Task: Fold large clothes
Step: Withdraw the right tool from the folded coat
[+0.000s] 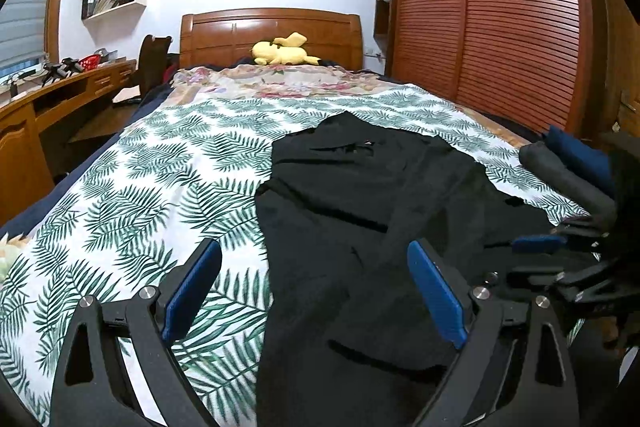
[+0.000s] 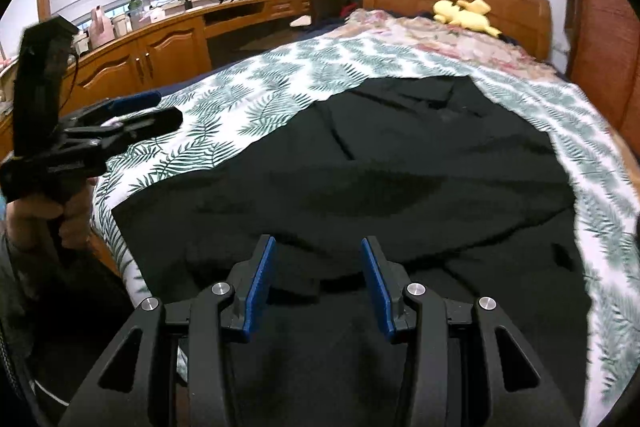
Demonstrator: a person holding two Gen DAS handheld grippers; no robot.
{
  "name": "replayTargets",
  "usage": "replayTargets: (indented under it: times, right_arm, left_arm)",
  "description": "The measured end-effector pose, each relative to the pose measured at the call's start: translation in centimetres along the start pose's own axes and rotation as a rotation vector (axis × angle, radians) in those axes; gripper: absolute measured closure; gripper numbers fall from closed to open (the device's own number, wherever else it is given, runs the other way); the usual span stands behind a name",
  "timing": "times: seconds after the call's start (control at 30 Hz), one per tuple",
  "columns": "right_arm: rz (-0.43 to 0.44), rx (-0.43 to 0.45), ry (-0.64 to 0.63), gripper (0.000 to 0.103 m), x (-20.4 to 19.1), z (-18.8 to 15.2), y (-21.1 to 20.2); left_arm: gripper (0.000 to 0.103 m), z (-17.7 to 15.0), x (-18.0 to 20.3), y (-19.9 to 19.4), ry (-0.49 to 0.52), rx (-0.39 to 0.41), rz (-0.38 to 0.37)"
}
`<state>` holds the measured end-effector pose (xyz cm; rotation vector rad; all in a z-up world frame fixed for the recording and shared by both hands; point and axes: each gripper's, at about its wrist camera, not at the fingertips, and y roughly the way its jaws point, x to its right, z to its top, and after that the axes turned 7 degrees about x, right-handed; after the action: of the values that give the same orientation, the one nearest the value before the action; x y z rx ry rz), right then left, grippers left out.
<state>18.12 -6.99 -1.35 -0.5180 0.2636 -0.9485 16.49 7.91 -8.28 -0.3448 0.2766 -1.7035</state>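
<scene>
A large black garment (image 1: 380, 227) lies spread flat on the leaf-patterned bed sheet (image 1: 160, 167); it also shows in the right wrist view (image 2: 380, 167). My left gripper (image 1: 316, 259) is open wide and empty, held above the garment's left edge near the foot of the bed. My right gripper (image 2: 318, 267) is open and empty, just above the garment's near hem. The right gripper also shows at the right edge of the left wrist view (image 1: 560, 247). The left gripper shows at the left of the right wrist view (image 2: 132, 115), in a hand.
A yellow plush toy (image 1: 282, 53) lies by the wooden headboard (image 1: 272, 31). Folded dark and blue clothes (image 1: 572, 171) sit at the bed's right edge. A slatted wardrobe (image 1: 500, 19) stands to the right; a wooden desk (image 2: 160, 39) with a chair (image 1: 152, 63) runs along the left.
</scene>
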Motion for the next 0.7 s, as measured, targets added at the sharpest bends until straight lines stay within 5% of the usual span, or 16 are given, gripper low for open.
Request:
replayTargets:
  times: [0.33,0.7]
  right_arm:
    - [0.055,-0.121,0.030,0.057,-1.5,-0.5,8.7]
    - [0.048,-0.050,0.043,0.057,-0.3,-1.3,5.2]
  left_arm:
    - [0.009,-0.7,-2.0,0.4,-0.030,-0.018,0.038]
    - [0.009,-1.3,-1.5,0.4,0.029,0.002,0.094]
